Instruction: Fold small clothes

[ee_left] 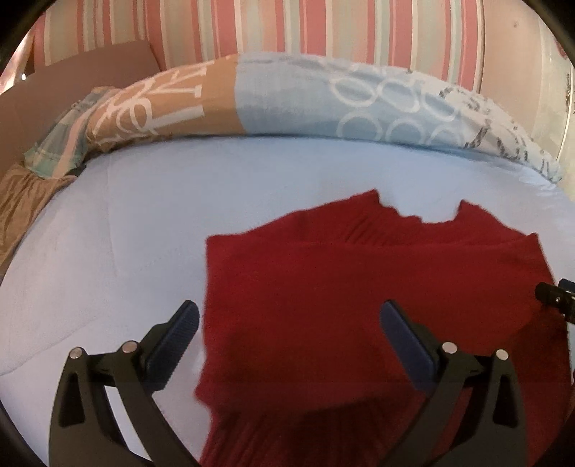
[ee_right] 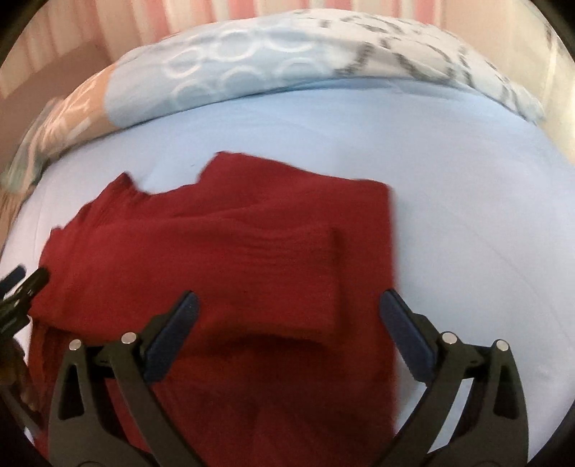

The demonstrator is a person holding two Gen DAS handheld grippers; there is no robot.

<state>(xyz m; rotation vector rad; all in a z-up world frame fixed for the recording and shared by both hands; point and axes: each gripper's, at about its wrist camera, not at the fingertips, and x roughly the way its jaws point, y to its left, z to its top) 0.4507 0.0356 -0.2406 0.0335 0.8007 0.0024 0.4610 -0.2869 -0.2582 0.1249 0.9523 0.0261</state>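
A dark red knit garment [ee_left: 359, 287] lies partly folded on the light blue bed sheet [ee_left: 125, 233]. It also shows in the right wrist view [ee_right: 215, 258], with a sleeve folded across its body. My left gripper [ee_left: 289, 319] is open and empty, hovering over the garment's left part. My right gripper [ee_right: 289, 312] is open and empty over the garment's right part. The right gripper's tip shows at the right edge of the left wrist view [ee_left: 553, 296]. The left gripper's tip shows at the left edge of the right wrist view [ee_right: 25, 283].
A rolled duvet [ee_left: 323, 100] in light blue, tan and white lies along the far side of the bed; it also shows in the right wrist view [ee_right: 269, 64]. A plaid cloth [ee_left: 61, 140] and a brown cloth [ee_left: 21, 204] lie at the far left. A striped wall [ee_left: 287, 28] stands behind.
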